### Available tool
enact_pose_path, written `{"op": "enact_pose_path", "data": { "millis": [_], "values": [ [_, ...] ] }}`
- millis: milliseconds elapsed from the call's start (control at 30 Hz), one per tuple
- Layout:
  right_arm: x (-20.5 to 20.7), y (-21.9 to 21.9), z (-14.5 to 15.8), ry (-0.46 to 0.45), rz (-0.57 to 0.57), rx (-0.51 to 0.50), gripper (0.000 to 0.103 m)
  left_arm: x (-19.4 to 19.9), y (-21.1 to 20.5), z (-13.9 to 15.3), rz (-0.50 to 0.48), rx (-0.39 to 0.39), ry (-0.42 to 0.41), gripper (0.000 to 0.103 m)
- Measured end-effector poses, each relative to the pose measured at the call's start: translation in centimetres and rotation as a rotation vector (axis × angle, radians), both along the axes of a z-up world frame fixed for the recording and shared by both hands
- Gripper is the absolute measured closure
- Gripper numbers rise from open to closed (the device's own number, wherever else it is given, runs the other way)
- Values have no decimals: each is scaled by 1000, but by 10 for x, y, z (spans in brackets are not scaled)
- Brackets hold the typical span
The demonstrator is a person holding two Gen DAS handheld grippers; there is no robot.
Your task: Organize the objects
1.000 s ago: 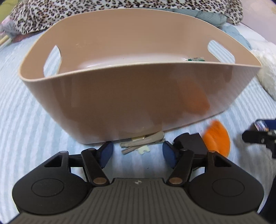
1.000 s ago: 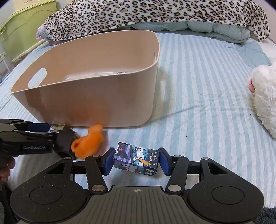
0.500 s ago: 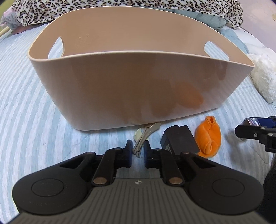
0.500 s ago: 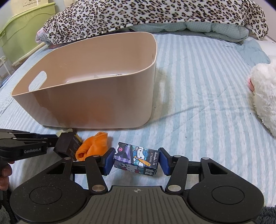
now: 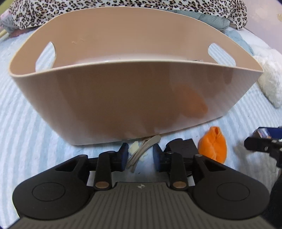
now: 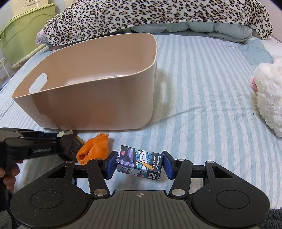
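While our left tongs [image 5: 138, 155] sit apart on the bed, the beige hair clip [image 5: 143, 148] lies between their blue pads [image 5: 123, 155], touching neither as far as we can tell. Clip lies on a small cream piece [image 5: 134, 145]; its far end reaches just under the tub's near wall.

Right tongs [image 6: 139, 164] are clamped on the cartoon-print box [image 6: 139, 162]. Box is tilted, right end lower, pads on both short ends. We can't tell if it touches the bed.

Outward from the left tongs: black adapter [image 5: 183, 147] just right of the right pad, touching or nearly so. Orange cloth [image 5: 213, 144] lies next to the adapter, bunched up, on the bed. In the right view, adapter [image 6: 70, 146] and cloth [image 6: 94, 149] sit side by side, in contact, with the box just right of the cloth.

Beige tub [image 5: 123, 98] stands upright directly ahead of the left tongs, near. It has handle slots in both end walls. Orange reflection shows on its glossy front wall. From the right view, the tub [image 6: 98, 105] is ahead and left; what lies inside is hidden by the wall.

Bed sheet [image 6: 202, 105] is blue-and-white striped. White plush toy [image 6: 269, 98] lies well right of the tub. Leopard blanket [image 6: 149, 14] is piled behind the tub, with a green bin [image 6: 23, 28] off the bed at far left.
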State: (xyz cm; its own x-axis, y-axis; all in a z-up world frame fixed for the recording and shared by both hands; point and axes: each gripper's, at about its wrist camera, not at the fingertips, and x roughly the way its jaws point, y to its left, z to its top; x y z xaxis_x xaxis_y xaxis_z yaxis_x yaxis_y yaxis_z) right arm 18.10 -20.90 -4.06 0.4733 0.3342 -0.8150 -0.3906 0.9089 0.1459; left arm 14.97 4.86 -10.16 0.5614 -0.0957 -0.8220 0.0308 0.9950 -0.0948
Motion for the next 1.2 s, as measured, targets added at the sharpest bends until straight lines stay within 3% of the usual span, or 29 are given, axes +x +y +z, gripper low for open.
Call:
{"op": "enact_pose_path", "data": {
  "millis": [200, 567, 867, 1200],
  "values": [
    [1, -1, 0, 1, -3, 5, 53, -10, 5, 3, -17, -31, 8, 89],
    [-4, -3, 15, -28, 2, 37, 53, -35, -5, 23, -18, 8, -39, 90],
    [-4, -5, 43, -90, 21, 86, 53, -72, -3, 76, -26, 59, -190, 90],
    [13, 8, 90, -245, 45, 151, 53, -58, -4, 132, -12, 105, -368, 90]
  ]
}}
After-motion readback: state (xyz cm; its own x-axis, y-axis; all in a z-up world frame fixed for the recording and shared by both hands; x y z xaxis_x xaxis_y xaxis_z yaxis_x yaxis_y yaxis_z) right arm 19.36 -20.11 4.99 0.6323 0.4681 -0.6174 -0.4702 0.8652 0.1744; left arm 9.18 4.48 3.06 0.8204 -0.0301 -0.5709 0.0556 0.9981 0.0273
